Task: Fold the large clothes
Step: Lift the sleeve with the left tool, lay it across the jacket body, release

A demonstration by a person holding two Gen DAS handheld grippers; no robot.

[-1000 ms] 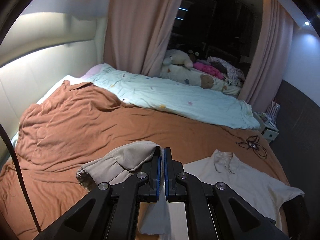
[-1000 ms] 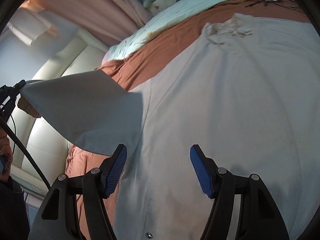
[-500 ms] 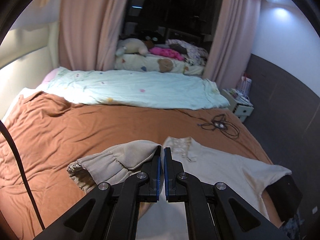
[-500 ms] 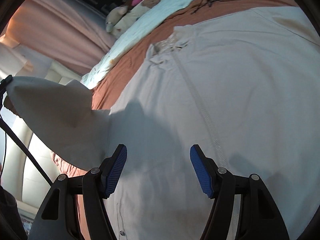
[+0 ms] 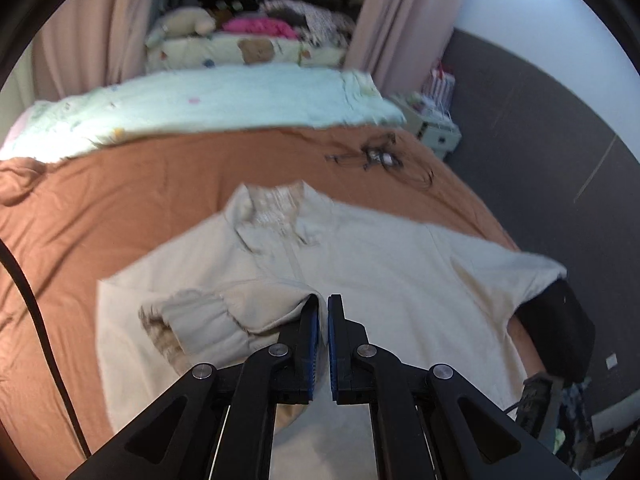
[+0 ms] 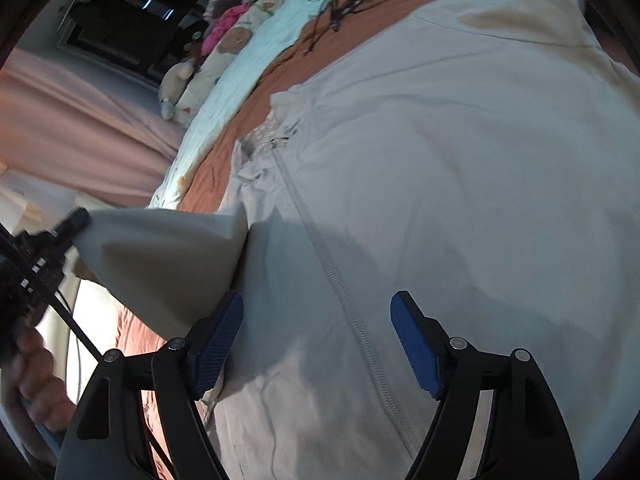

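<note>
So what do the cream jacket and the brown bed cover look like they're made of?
Cream jacket: soft matte fabric, probably fleece or sweatshirt knit, going by its fuzzy collar lining and gathered cuff. Brown bed cover: thin matte cloth, likely cotton jersey, lying in soft wrinkles.

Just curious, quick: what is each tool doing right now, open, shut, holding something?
Left tool: shut on the sleeve of the cream jacket.
Right tool: open, holding nothing; its jaws have just been opening above the jacket.
</note>
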